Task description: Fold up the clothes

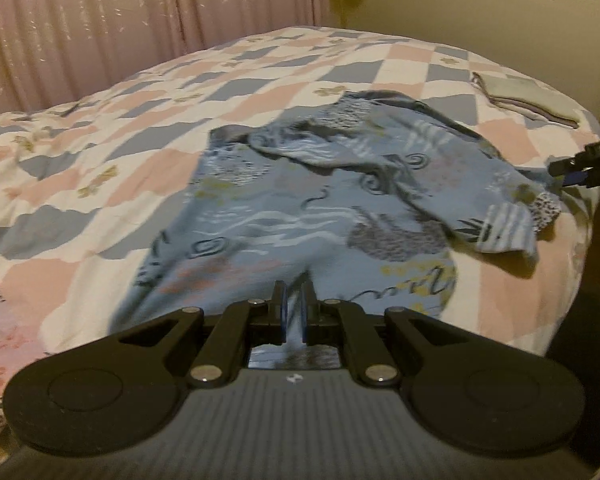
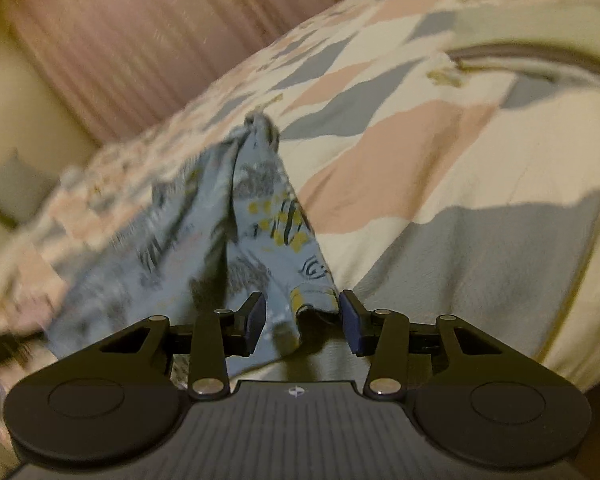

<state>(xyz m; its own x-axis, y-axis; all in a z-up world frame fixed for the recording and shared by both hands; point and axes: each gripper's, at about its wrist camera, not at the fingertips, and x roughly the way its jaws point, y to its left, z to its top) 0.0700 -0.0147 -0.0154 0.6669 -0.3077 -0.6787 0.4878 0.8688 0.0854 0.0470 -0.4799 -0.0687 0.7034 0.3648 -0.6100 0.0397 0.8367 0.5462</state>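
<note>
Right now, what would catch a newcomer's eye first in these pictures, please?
First, the blue patterned garment, spread rumpled across the checked bedspread. The left gripper is shut on its near edge, while the right gripper stands open with a corner of the cloth between its fingers. Farther back, a folded grey garment lies near the bed's right edge, with pink curtains behind.

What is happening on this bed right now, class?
A person with a gripper in each hand is folding a blue patterned garment on a checked quilt. The left gripper is pinched shut on the garment's near edge. The right gripper is open, with a sleeve end lying between its fingers, not clamped. A grey folded item lies at the far corner.
</note>
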